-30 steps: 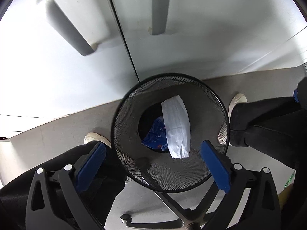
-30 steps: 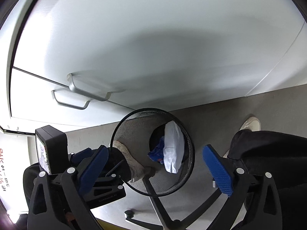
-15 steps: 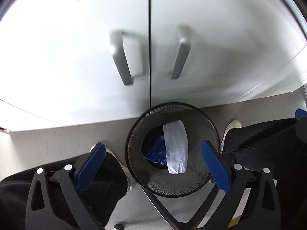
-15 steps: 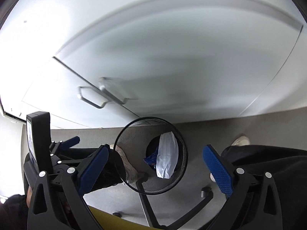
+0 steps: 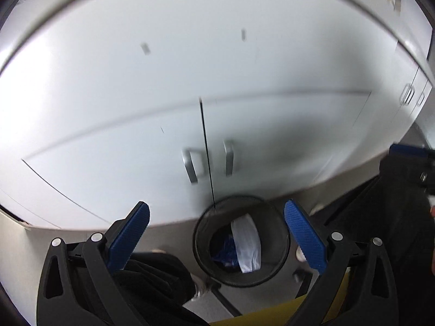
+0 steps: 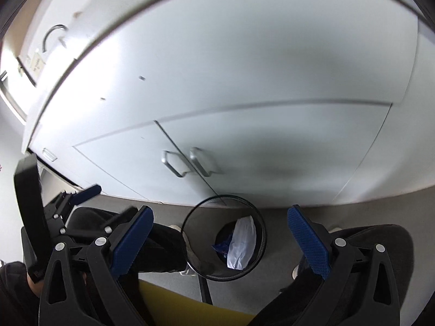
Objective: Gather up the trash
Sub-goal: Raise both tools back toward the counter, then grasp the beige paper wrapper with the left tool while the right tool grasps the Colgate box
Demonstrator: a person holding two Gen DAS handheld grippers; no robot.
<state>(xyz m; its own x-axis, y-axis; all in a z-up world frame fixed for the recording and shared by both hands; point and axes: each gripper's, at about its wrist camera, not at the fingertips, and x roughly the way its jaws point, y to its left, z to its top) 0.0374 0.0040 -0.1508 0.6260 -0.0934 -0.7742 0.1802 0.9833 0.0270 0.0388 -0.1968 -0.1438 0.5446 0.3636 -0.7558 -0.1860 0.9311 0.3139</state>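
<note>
A black wire-mesh trash bin stands on the grey floor before white cabinets. Inside it lie a white paper wrapper and a blue crumpled packet. My left gripper is open and empty, well above the bin. In the right wrist view the bin holds the white wrapper and the blue packet. My right gripper is open and empty, also high above it. The left gripper shows at the left of that view.
White cabinet doors with two metal handles rise behind the bin. The person's dark trouser legs and shoes flank the bin. A yellow chair seat and a chair base leg lie below.
Both grippers have risen and drawn back from the bin, which now looks smaller and lower in view. More of the cabinet front shows. Both stay open and empty.
</note>
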